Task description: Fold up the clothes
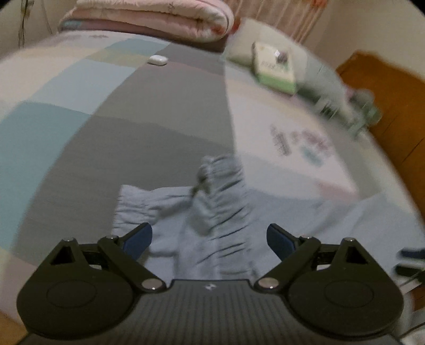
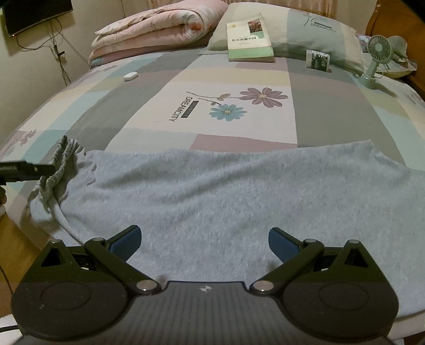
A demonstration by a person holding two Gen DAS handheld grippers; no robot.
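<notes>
Your bed (image 2: 329,116) wears a patchwork sheet printed "DREAMCITY" beside two flowers; the pillow (image 2: 313,29) at 1 o'clock carries the same word. The light blue garment (image 2: 225,191) lies flat across the near edge, its gathered waistband (image 1: 220,185) at 12 o'clock from your left gripper (image 1: 209,240). Your right gripper (image 2: 204,242) hovers over its middle. Both grippers are spread wide, holding nothing.

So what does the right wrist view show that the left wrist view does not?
Only the right wrist view shows the small green fan, the wall screen and the sharp flower print. Only the left wrist view shows the garment's gathered waistband close up, between the open left gripper fingers. Both show the light blue garment, book, pink quilt and white case.
</notes>
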